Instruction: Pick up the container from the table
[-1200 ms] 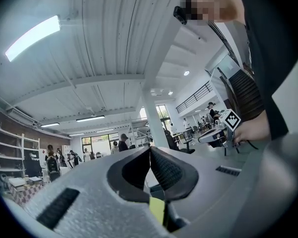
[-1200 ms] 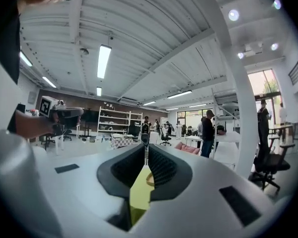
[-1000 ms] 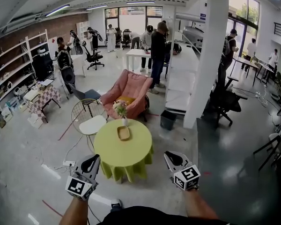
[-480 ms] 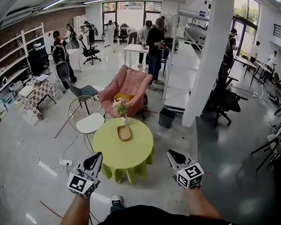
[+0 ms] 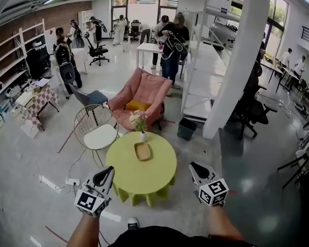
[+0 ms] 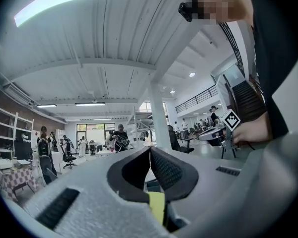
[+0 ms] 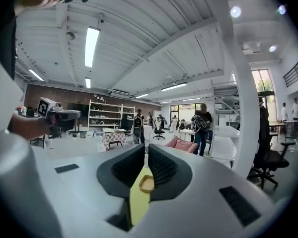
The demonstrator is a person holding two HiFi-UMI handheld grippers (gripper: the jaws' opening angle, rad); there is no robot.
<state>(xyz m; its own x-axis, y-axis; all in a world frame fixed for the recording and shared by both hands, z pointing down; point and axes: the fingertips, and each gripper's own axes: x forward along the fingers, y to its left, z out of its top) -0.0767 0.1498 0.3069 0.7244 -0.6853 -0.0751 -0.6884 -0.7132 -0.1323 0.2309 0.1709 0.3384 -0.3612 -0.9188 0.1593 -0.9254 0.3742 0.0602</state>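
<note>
Head view showed the wooden container lying near the middle of the round green table, touched by neither gripper. Just beyond it, toward the table's far edge, a small vase held flowers. The left gripper hovered by the table's near left edge and the right gripper by its near right edge, each with jaws pressed together on nothing. A dark bin stood on the floor farther right, beside the pillar.
</note>
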